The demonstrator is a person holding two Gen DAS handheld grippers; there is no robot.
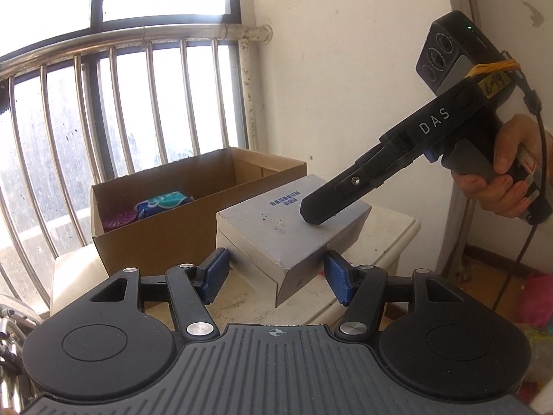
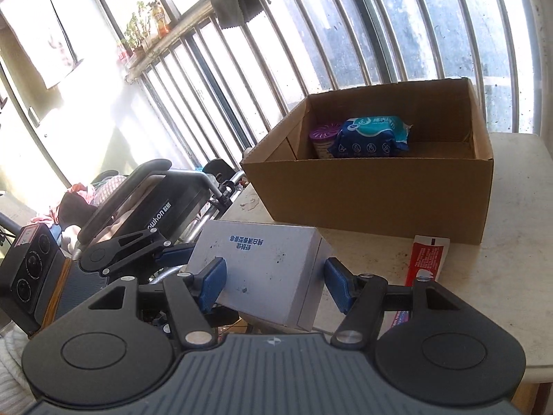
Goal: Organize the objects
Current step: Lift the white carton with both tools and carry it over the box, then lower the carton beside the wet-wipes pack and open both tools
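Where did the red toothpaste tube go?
In the right wrist view, the red toothpaste tube lies flat on the white table, on the right, in front of the cardboard box.

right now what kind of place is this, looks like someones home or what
Probably an enclosed balcony or sunroom in a home. A metal railing runs along big windows, potted plants sit on the sill, a cloth hangs over the rail, and a folded wheelchair is parked beside the small table.

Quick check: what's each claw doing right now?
Left claw: open, straddling the grey box corner.
Right claw: open, astride the same box, above it.
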